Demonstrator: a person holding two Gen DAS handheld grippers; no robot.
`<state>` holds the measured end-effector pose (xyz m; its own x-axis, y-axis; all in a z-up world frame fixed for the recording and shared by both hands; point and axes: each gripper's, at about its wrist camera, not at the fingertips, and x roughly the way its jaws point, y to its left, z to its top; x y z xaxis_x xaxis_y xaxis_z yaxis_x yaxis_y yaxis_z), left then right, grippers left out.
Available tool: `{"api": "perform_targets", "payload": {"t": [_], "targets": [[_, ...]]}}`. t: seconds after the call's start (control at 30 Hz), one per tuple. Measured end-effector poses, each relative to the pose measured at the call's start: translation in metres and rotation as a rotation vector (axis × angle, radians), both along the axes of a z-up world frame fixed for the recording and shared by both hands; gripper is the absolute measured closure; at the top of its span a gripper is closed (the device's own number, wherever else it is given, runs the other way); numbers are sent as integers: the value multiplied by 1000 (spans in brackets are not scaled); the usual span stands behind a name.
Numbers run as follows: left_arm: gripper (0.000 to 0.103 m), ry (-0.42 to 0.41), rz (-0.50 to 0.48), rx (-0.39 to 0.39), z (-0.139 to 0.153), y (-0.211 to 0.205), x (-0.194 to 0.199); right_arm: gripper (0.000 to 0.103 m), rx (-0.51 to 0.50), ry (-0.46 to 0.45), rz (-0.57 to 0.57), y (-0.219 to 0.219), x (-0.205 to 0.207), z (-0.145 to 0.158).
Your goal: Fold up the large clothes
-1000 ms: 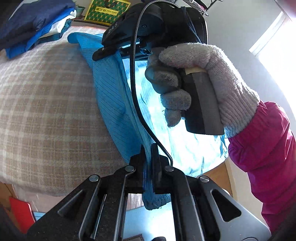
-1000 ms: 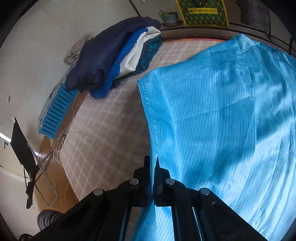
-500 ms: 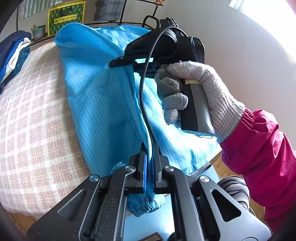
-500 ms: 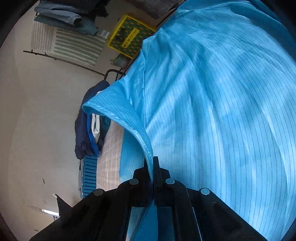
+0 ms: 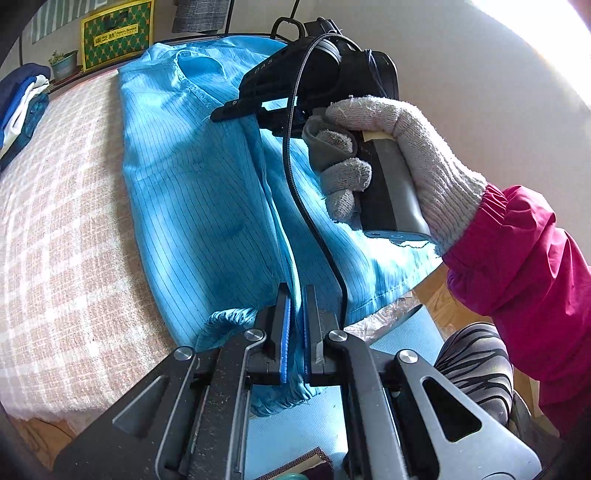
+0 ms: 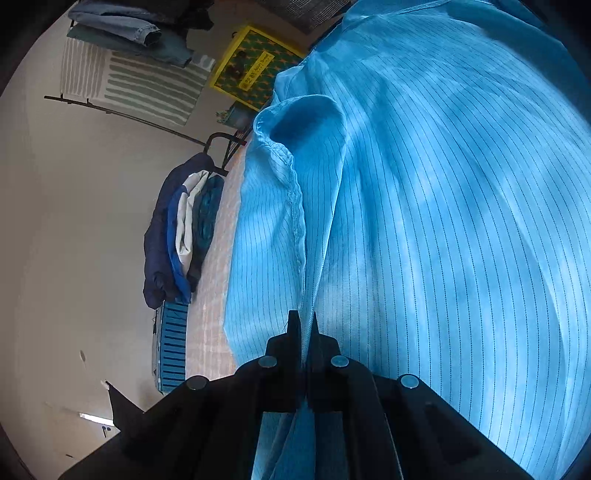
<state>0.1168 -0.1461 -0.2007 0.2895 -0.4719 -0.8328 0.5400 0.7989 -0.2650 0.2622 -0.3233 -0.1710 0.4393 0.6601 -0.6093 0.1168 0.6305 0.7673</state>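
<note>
A large light-blue pinstriped garment [image 5: 192, 192] lies over the checked bed cover [image 5: 55, 229], folded along a lengthwise ridge. My left gripper [image 5: 295, 295] is shut on the garment's near edge, beside a gathered cuff [image 5: 229, 321]. In the left wrist view a gloved hand [image 5: 388, 147] holds my right gripper [image 5: 225, 110], which pinches the fold farther up, near the collar. In the right wrist view my right gripper [image 6: 303, 323] is shut on a seamed edge of the blue garment [image 6: 443, 221], which fills most of the frame.
A pile of folded dark-blue, blue and white clothes [image 6: 181, 229] lies at the far end of the bed. A yellow-green box [image 5: 114, 33] and a small potted plant [image 5: 62, 64] stand behind it. A pink sleeve [image 5: 517, 258] and a striped knee [image 5: 476, 365] are at the right.
Both grippers carried the pinched edge of the blue garment across the bed, folding it over itself, and rolled as they went. In the last half second they barely moved.
</note>
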Motion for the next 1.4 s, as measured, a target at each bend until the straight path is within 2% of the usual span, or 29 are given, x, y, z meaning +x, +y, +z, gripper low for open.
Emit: {"api": "perform_targets", "payload": {"t": [0.07, 0.13, 0.17, 0.2, 0.23, 0.27, 0.3, 0.43, 0.57, 0.63, 0.73, 0.8, 0.83, 0.87, 0.9, 1.03, 1.2, 1.33, 1.37, 1.4], "targets": [[101, 10, -3, -11, 2, 10, -4, 103, -22, 16, 17, 3, -3, -1], [99, 36, -18, -45, 4, 23, -8, 102, -106, 11, 65, 9, -4, 5], [93, 48, -21, -55, 8, 28, -10, 98, -147, 4, 93, 13, -5, 9], [85, 55, -18, -62, 10, 36, -12, 93, -184, 5, 120, 15, -6, 13], [81, 60, -14, -78, 14, 45, -18, 86, -213, 12, 139, 15, -7, 17], [78, 67, -11, -100, 17, 54, -20, 67, -241, 8, 149, 14, -8, 24], [78, 74, -2, -119, 20, 62, -21, 62, -269, -7, 156, 12, -10, 33], [78, 58, 72, -141, 26, 84, -7, 62, -390, -89, 203, 5, -12, 74], [78, 41, 99, -180, 23, 83, 17, 59, -412, -140, 229, -1, -3, 107], [78, 72, 99, -199, 13, 78, 30, 59, -416, -157, 252, 3, -1, 116], [78, 183, 94, -237, -7, 79, 45, 59, -419, -121, 318, 19, -8, 110], [78, 195, 110, -248, -11, 90, 46, 57, -475, -78, 359, 33, -20, 97], [78, 201, 121, -253, -13, 96, 47, 53, -504, -57, 373, 39, -28, 89], [78, 211, 134, -256, -15, 102, 49, 44, -527, -23, 374, 43, -34, 80], [78, 220, 150, -259, -17, 107, 51, 42, -530, 14, 362, 43, -42, 70], [78, 246, 176, -278, -24, 117, 57, 42, -402, 172, 298, 34, -71, 42], [78, 256, 145, -255, -32, 108, 57, 38, -272, 264, 268, 40, -106, 36], [78, 264, 121, -250, -35, 102, 52, 39, -234, 343, 273, 59, -118, 26], [78, 257, 117, -245, -34, 101, 50, 47, -236, 350, 289, 64, -117, 24], [78, 247, 119, -242, -33, 101, 50, 73, -247, 351, 315, 70, -116, 22]]}}
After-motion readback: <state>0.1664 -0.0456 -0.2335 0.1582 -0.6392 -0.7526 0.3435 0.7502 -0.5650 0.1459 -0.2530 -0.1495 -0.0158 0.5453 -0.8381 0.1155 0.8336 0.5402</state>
